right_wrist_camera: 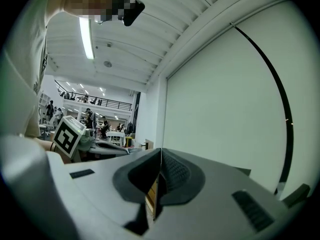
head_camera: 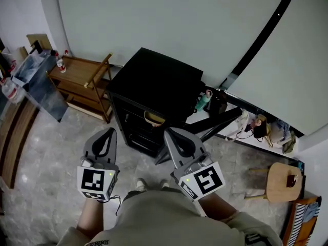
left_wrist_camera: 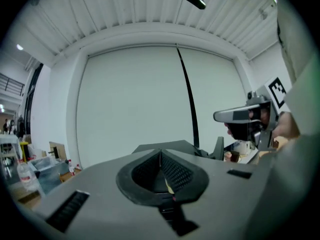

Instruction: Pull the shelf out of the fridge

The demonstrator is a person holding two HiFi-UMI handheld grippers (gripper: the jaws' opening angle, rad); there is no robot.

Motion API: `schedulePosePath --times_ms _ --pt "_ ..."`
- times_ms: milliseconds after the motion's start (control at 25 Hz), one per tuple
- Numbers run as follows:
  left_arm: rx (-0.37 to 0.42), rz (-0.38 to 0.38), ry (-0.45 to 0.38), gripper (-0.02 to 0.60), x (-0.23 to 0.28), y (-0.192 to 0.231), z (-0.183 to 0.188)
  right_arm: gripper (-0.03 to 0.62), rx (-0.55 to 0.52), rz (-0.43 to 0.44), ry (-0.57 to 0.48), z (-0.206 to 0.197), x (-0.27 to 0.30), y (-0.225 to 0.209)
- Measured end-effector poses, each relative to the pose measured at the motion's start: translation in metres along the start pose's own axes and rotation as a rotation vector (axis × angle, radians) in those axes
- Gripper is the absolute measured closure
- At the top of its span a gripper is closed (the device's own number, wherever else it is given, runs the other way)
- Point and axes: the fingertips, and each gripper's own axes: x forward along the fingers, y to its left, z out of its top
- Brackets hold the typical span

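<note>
**Fridge shelf: not yet reached**

Head view: small black box-shaped fridge [head_camera: 154,86], front open. Its dark shelf [head_camera: 136,121] sits inside, beyond the left gripper [head_camera: 111,131] and right gripper [head_camera: 167,132].

Left gripper view: fingers [left_wrist_camera: 175,171] clenched, empty.

Right gripper view: likewise.

Risk: clenched fingers would likely bump the shelf rather than grasp it.

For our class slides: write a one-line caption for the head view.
Left gripper and right gripper, both shut and empty, point toward a black fridge.
</note>
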Motion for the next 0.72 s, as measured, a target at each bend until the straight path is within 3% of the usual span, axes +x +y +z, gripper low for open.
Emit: schedulePosePath --times_ms 240,280,360,720 --pt "-0.310 0.032 -0.070 0.572 0.026 0.016 -0.009 0.597 -0.005 0.022 0.022 -0.005 0.004 -0.015" --pt "-0.351 0.019 -0.077 0.550 0.031 0.016 -0.012 0.597 -0.006 0.025 0.024 -0.006 0.004 -0.016" --pt "-0.429 -0.018 -0.078 0.445 0.044 0.013 -0.018 0.597 -0.007 0.033 0.027 -0.006 0.006 -0.020" --pt "-0.816 -0.134 -0.021 0.361 0.106 0.009 -0.080 0.597 -0.016 0.057 0.063 -0.013 0.018 -0.030"
